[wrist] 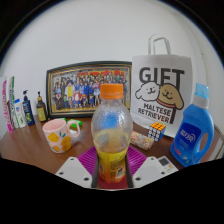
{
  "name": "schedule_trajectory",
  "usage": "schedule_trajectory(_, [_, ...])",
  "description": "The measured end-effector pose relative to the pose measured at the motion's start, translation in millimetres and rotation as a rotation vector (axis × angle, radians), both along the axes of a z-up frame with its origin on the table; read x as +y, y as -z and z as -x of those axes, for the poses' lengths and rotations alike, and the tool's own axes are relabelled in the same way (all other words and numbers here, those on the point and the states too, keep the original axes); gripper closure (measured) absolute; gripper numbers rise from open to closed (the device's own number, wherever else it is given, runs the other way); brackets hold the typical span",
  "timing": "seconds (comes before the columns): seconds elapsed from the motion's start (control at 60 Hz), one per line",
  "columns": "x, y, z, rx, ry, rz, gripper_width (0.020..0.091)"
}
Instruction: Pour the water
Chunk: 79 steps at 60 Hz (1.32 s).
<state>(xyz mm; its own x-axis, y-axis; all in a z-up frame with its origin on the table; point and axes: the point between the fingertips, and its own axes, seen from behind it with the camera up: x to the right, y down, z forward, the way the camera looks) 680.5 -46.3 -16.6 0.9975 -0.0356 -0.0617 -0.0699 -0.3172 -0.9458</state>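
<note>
We see the gripper with its jaws clenched on a clear plastic bottle, the pink pads pressing at either side of its lower part. The bottle stands upright between the fingers, has an orange cap, a yellow label low on its body, and what looks like a pale yellowish liquid inside, though we cannot be sure of the fill level through the plastic. Whether its base rests on the wooden desk or hangs just above it is hidden from us by the fingers. To the left of the bottle and a little beyond it stands a mug with a pink handle and a colourful print. Behind the mug a framed group photo leans against the wall. To the right, a white gift bag printed with cartoon dogs stands upright, and beside it, nearer to us, a blue detergent bottle. Some small bottles line the far left of the desk.
</note>
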Motion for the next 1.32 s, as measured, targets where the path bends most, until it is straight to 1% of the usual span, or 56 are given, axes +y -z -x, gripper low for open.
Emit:
schedule_trajectory(0.083, [-2.4,8.4,0.1,0.004,-0.005,0.059,0.0564])
schedule_trajectory(0.117, [-5.4,14.4,0.5,0.015,-0.005,0.095,0.0476])
schedule_trajectory(0.167, [-11.4,16.6,3.6,0.034,-0.004,0.123,0.0298])
schedule_trajectory(0.183, [-14.3,15.0,4.3,0.038,0.000,0.131,0.0254])
schedule_trajectory(0.2, [-16.8,13.5,4.3,0.040,0.003,0.137,0.0233])
schedule_trajectory(0.25, [-26.3,7.4,4.6,0.038,0.013,0.159,0.0248])
schedule_trajectory(0.433, [-82.0,-30.4,20.5,0.025,0.046,0.260,0.0248])
schedule_trajectory(0.533, [-123.2,-64.0,38.6,0.032,0.082,0.300,0.0248])
schedule_trajectory(0.683, [-189.4,-118.2,75.5,0.046,0.138,0.307,0.0250])
schedule_trajectory(0.733, [-207.8,-135.2,87.7,0.045,0.143,0.304,0.0246])
schedule_trajectory(0.833, [-241.8,-156.0,111.1,0.023,0.154,0.291,0.0248])
schedule_trajectory(0.983, [-271.5,-173.4,129.3,-0.029,0.157,0.282,0.0249])
schedule_trajectory(1.15, [-291.5,-172.0,139.5,-0.049,0.158,0.299,0.0247])
schedule_trajectory(1.317, [-293.1,-172.4,141.9,-0.064,0.157,0.301,0.0245])
